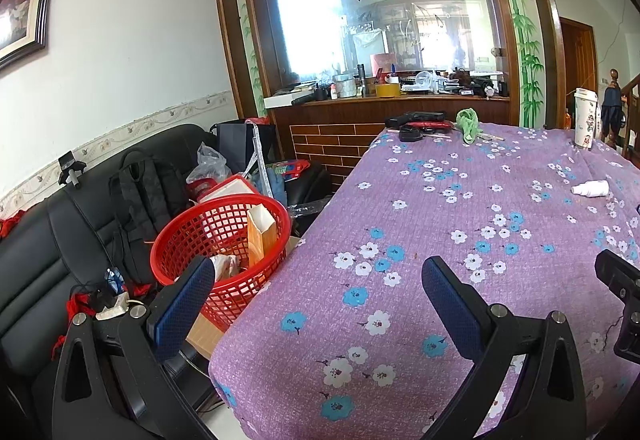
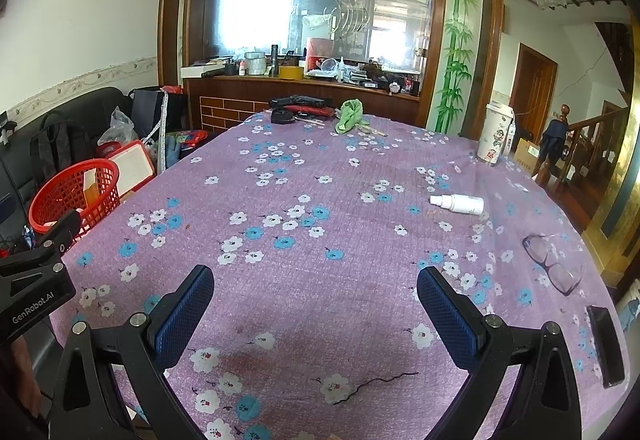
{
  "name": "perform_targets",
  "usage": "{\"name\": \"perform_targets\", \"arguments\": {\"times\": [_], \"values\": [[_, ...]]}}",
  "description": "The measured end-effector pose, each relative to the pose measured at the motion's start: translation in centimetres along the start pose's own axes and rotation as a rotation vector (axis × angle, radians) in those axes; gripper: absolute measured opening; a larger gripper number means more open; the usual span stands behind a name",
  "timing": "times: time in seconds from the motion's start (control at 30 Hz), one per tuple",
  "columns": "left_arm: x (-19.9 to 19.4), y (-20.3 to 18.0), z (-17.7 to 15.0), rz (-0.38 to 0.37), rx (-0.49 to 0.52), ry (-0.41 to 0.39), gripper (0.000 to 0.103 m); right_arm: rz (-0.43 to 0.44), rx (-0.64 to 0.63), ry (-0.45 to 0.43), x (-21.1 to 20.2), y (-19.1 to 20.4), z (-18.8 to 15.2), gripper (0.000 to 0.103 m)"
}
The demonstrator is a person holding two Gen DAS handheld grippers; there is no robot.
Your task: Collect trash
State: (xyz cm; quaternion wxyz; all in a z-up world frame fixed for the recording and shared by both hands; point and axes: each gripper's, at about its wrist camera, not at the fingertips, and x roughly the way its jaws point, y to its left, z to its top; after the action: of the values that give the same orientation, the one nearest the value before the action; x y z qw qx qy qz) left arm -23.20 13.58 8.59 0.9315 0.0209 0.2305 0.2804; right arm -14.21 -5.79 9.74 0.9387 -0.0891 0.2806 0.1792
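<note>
A red mesh basket (image 1: 188, 236) stands off the table's left edge on the sofa side, holding an orange carton (image 1: 261, 234) and crumpled paper (image 1: 226, 265); it also shows in the right wrist view (image 2: 60, 196). My left gripper (image 1: 318, 292) is open and empty, over the table's left edge beside the basket. My right gripper (image 2: 316, 304) is open and empty, above the purple flowered tablecloth (image 2: 320, 200). A white spray bottle (image 2: 458, 203) lies on the cloth at the right. A paper cup (image 2: 495, 134) stands further back. A green cloth (image 2: 349, 115) lies at the far end.
Clear glasses (image 2: 554, 264) and a black phone (image 2: 606, 346) lie near the right table edge. A dark thread (image 2: 372, 384) lies near the front. Black items (image 2: 298, 108) sit at the far end. A black sofa (image 1: 48, 240) with a backpack (image 1: 140, 192) is at the left.
</note>
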Motion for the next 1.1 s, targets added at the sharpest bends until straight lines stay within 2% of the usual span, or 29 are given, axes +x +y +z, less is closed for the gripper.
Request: {"name": "perform_targets", "arguments": {"times": [0.63,0.83,0.97,1.1], "values": [[0.4,-0.5,-0.1,-0.009,0.015,0.006,0.103,-0.008,0.013,0.003,0.2,-0.3,-0.1,0.103],[4.3,-4.1,-0.3,-0.156,0.057,0.153,0.103,-0.100,0.110,0.075,2.8,-4.7,-0.4,0.102],[6.9,-9.2,0.1,-0.224,0.138,0.211,0.103,-0.184,0.170,0.157,5.5,-8.9,-0.7,0.102],[9.3,-15.0,0.7,-0.336,0.192,0.307,0.103,-0.254,0.215,0.241,8.2,-12.7,-1.0,0.102]]}}
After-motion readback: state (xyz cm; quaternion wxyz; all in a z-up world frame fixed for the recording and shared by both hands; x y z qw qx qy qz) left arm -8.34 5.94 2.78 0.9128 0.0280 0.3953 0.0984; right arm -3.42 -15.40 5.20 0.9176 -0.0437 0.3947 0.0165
